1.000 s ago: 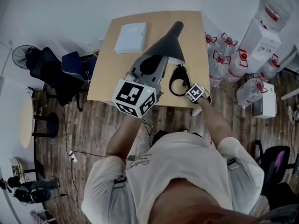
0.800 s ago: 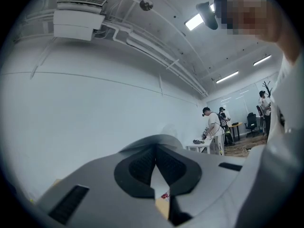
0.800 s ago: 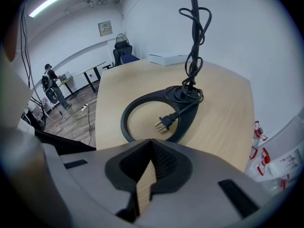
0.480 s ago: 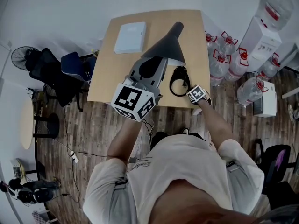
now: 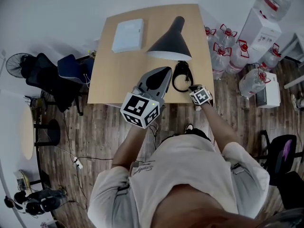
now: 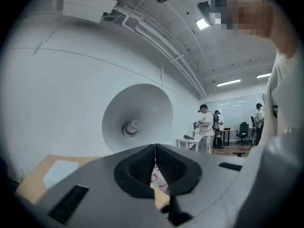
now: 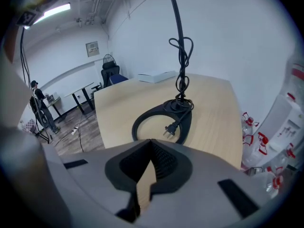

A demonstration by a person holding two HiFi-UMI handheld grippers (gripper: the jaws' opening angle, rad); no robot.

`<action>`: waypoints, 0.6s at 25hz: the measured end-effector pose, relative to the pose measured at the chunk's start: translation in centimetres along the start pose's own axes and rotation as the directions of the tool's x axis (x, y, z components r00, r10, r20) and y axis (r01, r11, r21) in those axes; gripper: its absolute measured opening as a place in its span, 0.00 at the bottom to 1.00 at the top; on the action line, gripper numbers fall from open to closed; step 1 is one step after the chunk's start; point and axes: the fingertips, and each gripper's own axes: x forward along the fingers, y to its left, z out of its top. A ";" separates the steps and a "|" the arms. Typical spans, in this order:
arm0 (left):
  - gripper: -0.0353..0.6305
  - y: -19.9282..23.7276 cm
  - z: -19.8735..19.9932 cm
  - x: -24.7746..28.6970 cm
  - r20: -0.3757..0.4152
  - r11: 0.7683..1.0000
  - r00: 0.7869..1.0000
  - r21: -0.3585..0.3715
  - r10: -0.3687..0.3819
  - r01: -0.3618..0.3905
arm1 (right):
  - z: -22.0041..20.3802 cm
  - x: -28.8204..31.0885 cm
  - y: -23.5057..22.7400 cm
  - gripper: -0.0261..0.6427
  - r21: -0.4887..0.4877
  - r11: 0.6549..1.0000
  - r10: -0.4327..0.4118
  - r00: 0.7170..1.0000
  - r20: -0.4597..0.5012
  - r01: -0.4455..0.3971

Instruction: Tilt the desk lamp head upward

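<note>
Light wood desk (image 5: pixel 107 80) sits upper centre of the head view, against a white wall; dark plank floor (image 5: pixel 95 141) below & to both sides. Desk lamp: black cone head (image 5: pixel 170 41) is top-centre on the desk, w/ the ring base (image 5: pixel 182 77) just below it in frame. Cord (image 7: pixel 183 56) is looped on the stem, plug (image 7: pixel 170 128) lying on the ring. White flat box (image 5: pixel 128 35) at the desk's upper left.

Left gripper (image 5: pixel 165 71) is raised lower-left of the head, jaws pressed together on nothing, apart from the lamp. Its view looks into the shade at the bulb (image 6: pixel 131 127). Right gripper (image 5: pixel 191 87) is just beside the ring's lower right, jaws likewise closed & empty.

Water bottles (image 5: pixel 223 42) & dispenser (image 5: pixel 263 30) upper right. Chair (image 5: pixel 71 68) & fan (image 5: pixel 12 61) at left.
</note>
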 end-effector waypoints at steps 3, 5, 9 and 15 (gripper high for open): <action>0.08 0.2 -2.2 -1.3 -0.039 1.000 0.999 -0.026 0.004 -0.005 | 0.1 -2.6 2.3 0.03 0.024 1.000 -0.002 0.999 0.051 0.000; 0.08 0.4 -3.6 -2.1 -0.058 0.999 0.998 -0.038 0.010 -0.013 | 0.2 -4.6 3.9 0.03 0.019 1.000 -0.001 0.997 0.081 -0.001; 0.08 0.2 -6.1 -3.9 -0.072 0.996 0.997 -0.083 0.013 -0.019 | 0.5 -8.3 6.8 0.03 0.030 1.000 -0.001 0.989 0.149 -0.004; 0.08 -0.9 -8.5 -6.9 -0.075 0.994 0.997 -0.111 0.002 -0.010 | 1.5 -14.0 10.8 0.03 0.056 0.998 -0.047 0.963 0.264 0.033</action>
